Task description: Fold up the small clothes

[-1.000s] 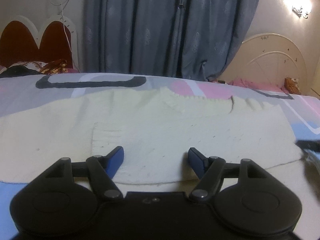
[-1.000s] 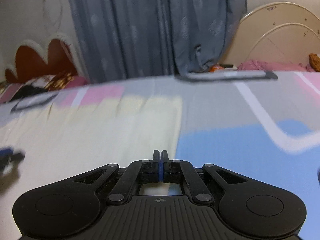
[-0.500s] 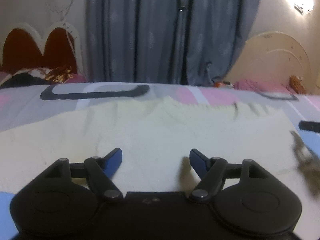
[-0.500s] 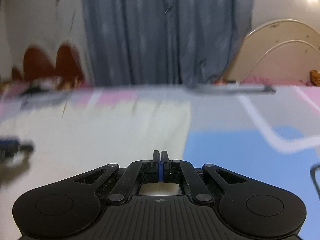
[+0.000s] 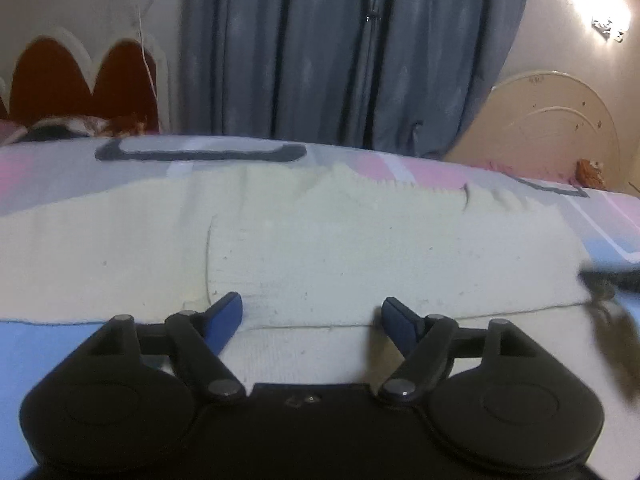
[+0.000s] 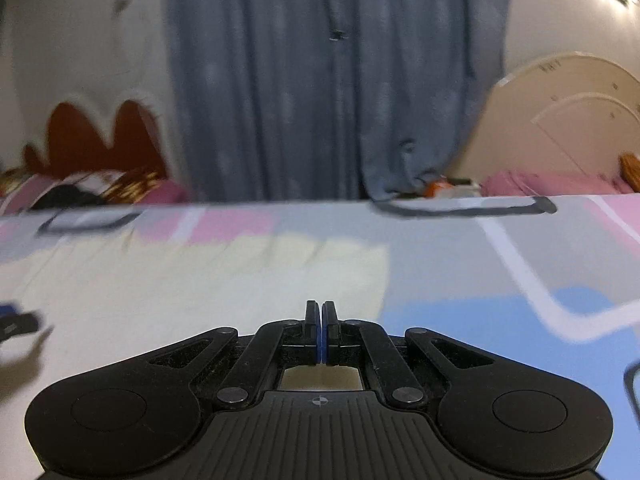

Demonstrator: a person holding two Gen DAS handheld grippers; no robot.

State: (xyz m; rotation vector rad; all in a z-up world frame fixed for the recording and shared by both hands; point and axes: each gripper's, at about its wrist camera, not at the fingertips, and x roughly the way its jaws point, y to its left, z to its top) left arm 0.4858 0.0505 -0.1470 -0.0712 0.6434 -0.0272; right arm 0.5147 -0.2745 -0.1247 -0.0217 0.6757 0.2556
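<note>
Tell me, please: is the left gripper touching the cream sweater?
Cannot tell. In the left wrist view, the left gripper hangs open over the cream sweater, nothing pinched, but no clear gap or contact shows beneath its fingertips.

Blue-grey pleated curtains between pale walls; red scalloped headboard left, cream arched headboard right, glowing wall lamp.

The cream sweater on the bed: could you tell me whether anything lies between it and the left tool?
Nothing visible does. The left tool is open directly over the cream sweater, with only the knit between its fingers; its jaws have just been opening.
</note>
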